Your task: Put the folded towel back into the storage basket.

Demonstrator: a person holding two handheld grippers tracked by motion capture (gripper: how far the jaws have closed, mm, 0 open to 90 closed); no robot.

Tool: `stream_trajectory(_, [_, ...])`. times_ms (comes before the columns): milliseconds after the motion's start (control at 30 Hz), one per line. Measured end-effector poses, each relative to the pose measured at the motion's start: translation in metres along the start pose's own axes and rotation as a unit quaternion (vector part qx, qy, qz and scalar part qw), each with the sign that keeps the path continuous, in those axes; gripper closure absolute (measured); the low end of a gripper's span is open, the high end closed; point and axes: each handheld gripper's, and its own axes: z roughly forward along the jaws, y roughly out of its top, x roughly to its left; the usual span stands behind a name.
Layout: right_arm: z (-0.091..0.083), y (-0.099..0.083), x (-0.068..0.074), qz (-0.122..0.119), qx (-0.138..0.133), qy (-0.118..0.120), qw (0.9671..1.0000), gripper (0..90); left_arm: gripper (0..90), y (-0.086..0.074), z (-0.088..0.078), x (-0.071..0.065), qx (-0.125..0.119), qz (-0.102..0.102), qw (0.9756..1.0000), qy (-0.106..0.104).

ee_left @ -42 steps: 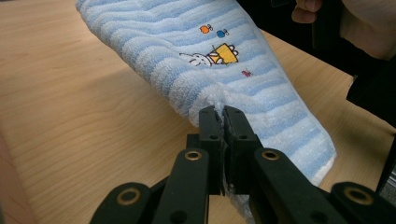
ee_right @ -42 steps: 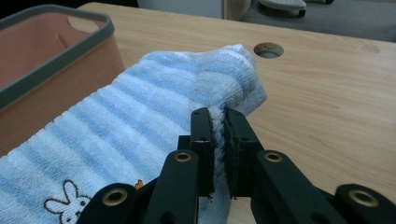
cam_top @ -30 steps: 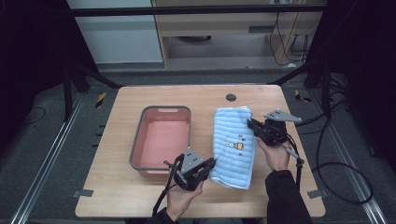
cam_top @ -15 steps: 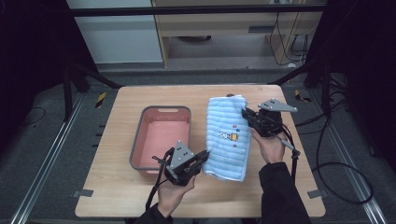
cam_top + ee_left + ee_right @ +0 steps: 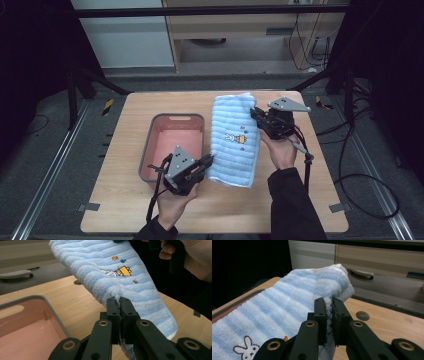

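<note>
A blue-and-white striped towel (image 5: pixel 234 137) with a small rabbit picture hangs stretched between both grippers above the wooden table (image 5: pixel 120 125). My left gripper (image 5: pixel 208 161) is shut on the towel's near edge (image 5: pixel 117 293), its jaws pinching the cloth. At the far right edge, my right gripper (image 5: pixel 255 114) is shut on the towel (image 5: pixel 287 300), with cloth squeezed between its black jaws. The towel's far end droops past the right gripper. A pink tub (image 5: pixel 172 145) with a grey rim stands left of the towel, close beside the left gripper.
The pink tub (image 5: pixel 30 322) lies low at the left in the left gripper view. A round hole (image 5: pixel 362 315) is set in the tabletop near the far edge. Black frame bars and cables surround the table, with cabinets behind it.
Both grippers have risen with the towel held between them. The towel has lifted off the table and stretched longer toward the far edge, and the left gripper has shifted a little left.
</note>
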Motion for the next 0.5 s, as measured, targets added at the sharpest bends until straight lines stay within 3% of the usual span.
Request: stream_trajectory(500, [0.019, 0.018, 0.026, -0.012, -0.003, 0.017, 0.9998, 83.5, 86.9, 0.002, -0.021, 0.021, -0.011, -0.001, 0.9997, 0.021])
